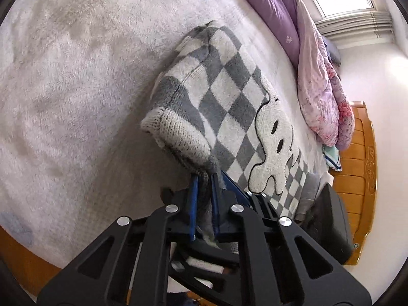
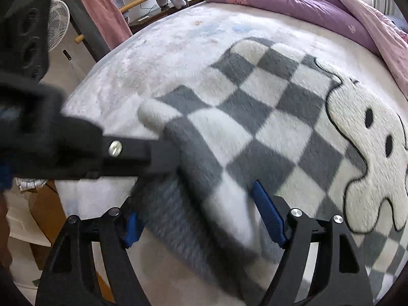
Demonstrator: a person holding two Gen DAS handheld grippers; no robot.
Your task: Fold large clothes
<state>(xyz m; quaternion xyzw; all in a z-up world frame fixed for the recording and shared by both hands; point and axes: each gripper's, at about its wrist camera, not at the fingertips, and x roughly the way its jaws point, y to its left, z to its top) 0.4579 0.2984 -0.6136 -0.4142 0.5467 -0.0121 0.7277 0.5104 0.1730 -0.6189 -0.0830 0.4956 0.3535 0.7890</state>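
A grey-and-white checkered fleece sweater (image 1: 229, 84) with a white ghost figure (image 1: 272, 137) lies on the bed. My left gripper (image 1: 204, 176) is shut on its knit cuff edge (image 1: 178, 132) and holds that part lifted off the bed. In the right wrist view the sweater (image 2: 267, 127) spreads across the bed, and the left gripper's arm (image 2: 114, 150) reaches in from the left onto its edge. My right gripper (image 2: 201, 209) is open, its blue pads (image 2: 267, 214) on either side of the sweater's near hem.
The bed has a fluffy white cover (image 1: 76, 89). A purple and pink quilt (image 1: 313, 58) is bunched along the far side. A wooden bed frame (image 1: 362, 168) is at the right. A fan (image 2: 58, 25) and hanging clothes (image 2: 102, 7) stand beyond the bed.
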